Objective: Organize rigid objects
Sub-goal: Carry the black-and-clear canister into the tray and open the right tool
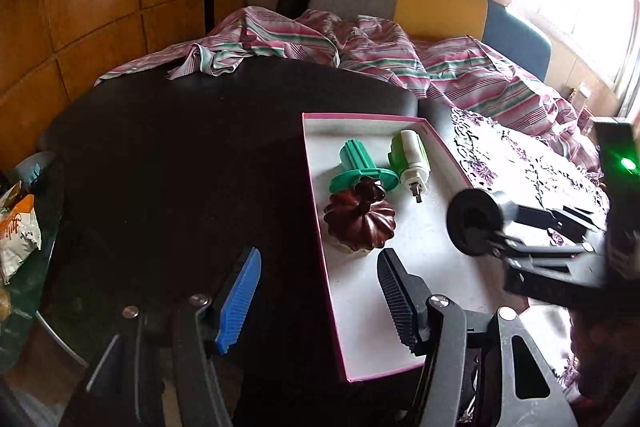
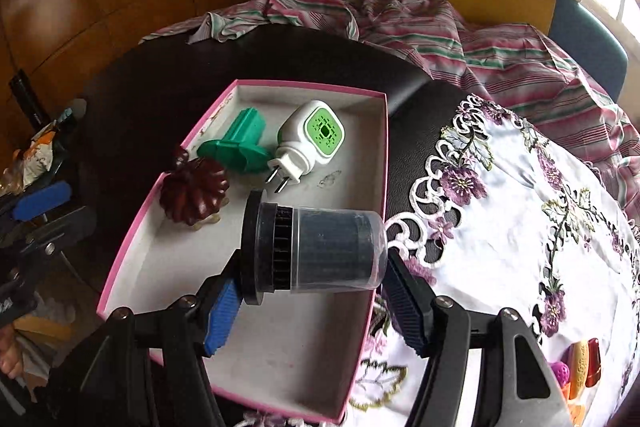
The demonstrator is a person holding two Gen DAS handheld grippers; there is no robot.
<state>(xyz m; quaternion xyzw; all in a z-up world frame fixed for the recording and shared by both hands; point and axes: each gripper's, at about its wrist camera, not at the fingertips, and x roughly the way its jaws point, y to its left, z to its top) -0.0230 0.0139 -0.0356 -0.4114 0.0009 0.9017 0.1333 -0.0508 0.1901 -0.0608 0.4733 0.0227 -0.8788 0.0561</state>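
Box (image 2: 120, 267), pink-rimmed and white inside, sits on the dark table (image 1: 180, 147), its right edge just beside the embroidered cloth (image 2: 500, 247). Inside at the far end: green spool (image 2: 240, 143), white-green plug-in (image 2: 308, 143) lying with prongs toward the camera, brown fluted mould (image 2: 194, 195) touching the spool's flange. Right gripper (image 2: 312, 301) is clamped on the canister (image 2: 320, 251), a black-capped one with a clear body, held sideways over the box's right part, cap pointing left; blue pad on the cap end, black pad on the clear end. Whether the canister touches the box floor can't be told. Left gripper (image 1: 316, 301) hovers at the box's near-left edge, fingers spread wide, holding nothing; blue pad (image 1: 240, 303) over the table, black pad (image 1: 396, 303) over the box. Striped fabric (image 1: 400, 59) is bunched behind the table. Small coloured items (image 2: 580, 367) lie on the cloth at the near right, too cropped to identify.
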